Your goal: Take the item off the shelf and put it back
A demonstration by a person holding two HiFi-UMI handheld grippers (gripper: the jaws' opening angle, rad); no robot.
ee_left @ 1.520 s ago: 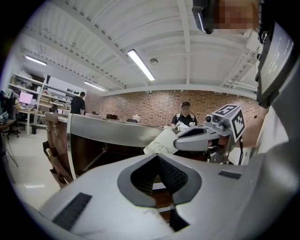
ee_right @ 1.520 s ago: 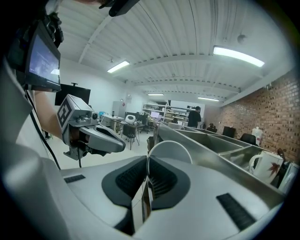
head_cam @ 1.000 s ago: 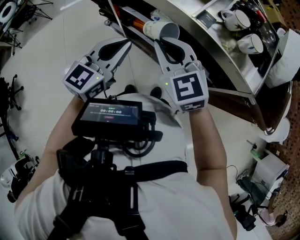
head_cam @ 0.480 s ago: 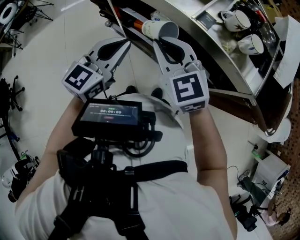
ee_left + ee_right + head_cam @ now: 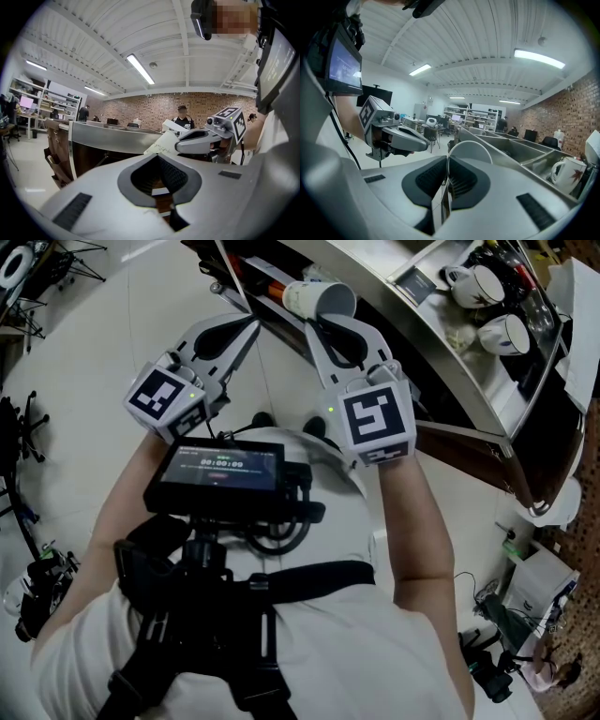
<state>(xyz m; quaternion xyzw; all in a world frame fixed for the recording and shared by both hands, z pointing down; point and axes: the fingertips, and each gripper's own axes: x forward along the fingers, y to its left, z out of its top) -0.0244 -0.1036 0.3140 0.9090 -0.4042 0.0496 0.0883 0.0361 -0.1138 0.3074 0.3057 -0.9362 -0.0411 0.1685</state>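
Observation:
A white paper cup (image 5: 321, 298) lies on its side in the air, just in front of the steel shelf (image 5: 424, 352). My right gripper (image 5: 317, 322) is shut on the cup's wall. In the right gripper view the thin wall runs between the ribbed pads, and the round cup (image 5: 469, 149) stands past the right gripper (image 5: 447, 174). My left gripper (image 5: 249, 330) hovers to the cup's left, shut with nothing in it. The left gripper view shows that gripper (image 5: 158, 157) with its jaws meeting and the cup (image 5: 161, 142) beyond them.
Two white mugs (image 5: 473, 279) (image 5: 506, 332) sit in the shelf's steel compartments at the upper right. A dark lower shelf (image 5: 272, 282) with items runs behind the cup. A screen rig (image 5: 217, 470) hangs on the person's chest. Pale floor (image 5: 84, 343) lies to the left.
The right gripper and the cup have drifted slightly up the frame toward the shelf. The left gripper has stayed where it was.

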